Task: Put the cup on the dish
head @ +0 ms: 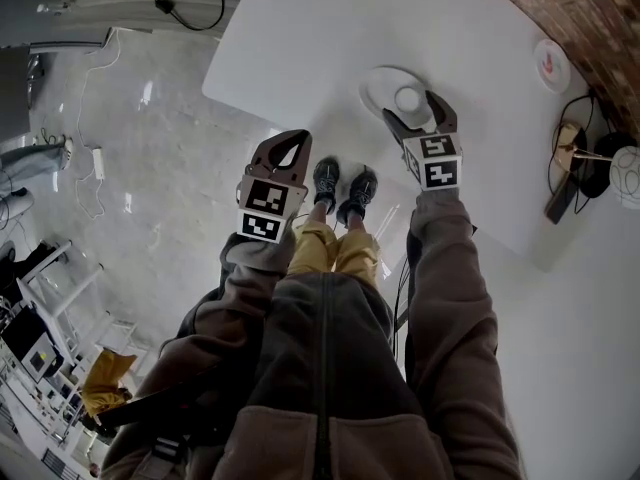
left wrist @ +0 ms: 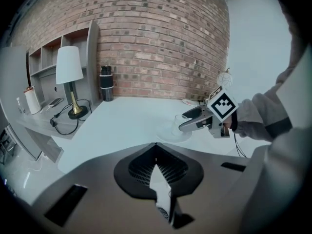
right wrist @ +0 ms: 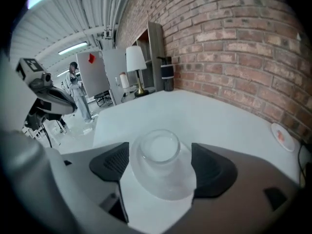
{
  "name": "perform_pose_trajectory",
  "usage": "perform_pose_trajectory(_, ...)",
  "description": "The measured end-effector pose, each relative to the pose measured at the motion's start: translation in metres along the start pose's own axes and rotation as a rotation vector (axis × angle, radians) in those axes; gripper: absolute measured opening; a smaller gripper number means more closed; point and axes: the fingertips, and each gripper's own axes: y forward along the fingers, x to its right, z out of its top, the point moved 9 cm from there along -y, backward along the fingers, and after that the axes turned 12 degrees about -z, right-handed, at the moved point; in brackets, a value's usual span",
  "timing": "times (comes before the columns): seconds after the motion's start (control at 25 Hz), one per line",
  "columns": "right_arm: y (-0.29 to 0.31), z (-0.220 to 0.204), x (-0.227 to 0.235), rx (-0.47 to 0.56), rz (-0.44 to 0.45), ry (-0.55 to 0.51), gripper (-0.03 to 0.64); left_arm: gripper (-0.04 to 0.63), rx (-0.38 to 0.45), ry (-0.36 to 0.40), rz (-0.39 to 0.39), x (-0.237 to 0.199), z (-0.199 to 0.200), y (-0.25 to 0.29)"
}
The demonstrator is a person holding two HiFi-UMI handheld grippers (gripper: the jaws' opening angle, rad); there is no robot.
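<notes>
The cup (right wrist: 158,147) is clear, glossy glass; the dish (right wrist: 168,191) is smooth, shiny white, like glazed ceramic. The table (right wrist: 209,116) looks matt white and smooth, the brick wall (right wrist: 234,38) rough. The right gripper (right wrist: 158,165) has dark, ribbed matt pads (right wrist: 109,162); the sleeve (head: 450,298) is fleecy cloth.

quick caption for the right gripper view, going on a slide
Right gripper with jaws open either side of a clear cup standing on a white dish on the table.

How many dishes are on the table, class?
2: the dish under the cup, between the right gripper's open jaws; a red-marked dish by the brick wall.
</notes>
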Motion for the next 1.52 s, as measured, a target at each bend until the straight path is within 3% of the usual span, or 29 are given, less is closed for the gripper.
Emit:
perform_pose_trajectory(0.16, -0.081, 0.041, 0.0, 0.156, -0.07, 0.014, 0.38, 0.006, 0.085, 0.01, 0.004, 0.009, 0.037, -0.023)
perform_pose_trajectory(0.32, -0.156, 0.087, 0.0, 0.273, -0.121, 0.045, 0.372, 0.006, 0.231, 0.009, -0.015, 0.028, 0.094, -0.045)
perform_pose_trajectory(0.56, -0.228, 0.144, 0.014, 0.41, -0.187, 0.022, 0.222, 0.006, 0.41, 0.106, -0.014, 0.055, 0.19, -0.072)
perform_pose_trajectory(0.76, -0.28, 0.175, 0.024, 0.461, -0.248, 0.047, 0.045, 0.006, 0.536, 0.18, -0.027, 0.075, 0.243, -0.103)
perform_pose_trajectory(0.84, -0.297, 0.19, 0.029, 0.493, -0.259, 0.062, 0.005, 0.006, 0.547, 0.206, -0.002, 0.081, 0.262, -0.112)
perform_pose_trajectory(1.12, -0.33, 0.232, 0.04, 0.597, -0.232, 0.119, 0.005, 0.006, 0.537, 0.262, 0.06, 0.096, 0.304, -0.127)
perform_pose_trajectory(1.52, -0.342, 0.261, 0.04, 0.672, -0.222, 0.085, 0.003, 0.006, 0.571, 0.33, 0.016, 0.106, 0.33, -0.13)
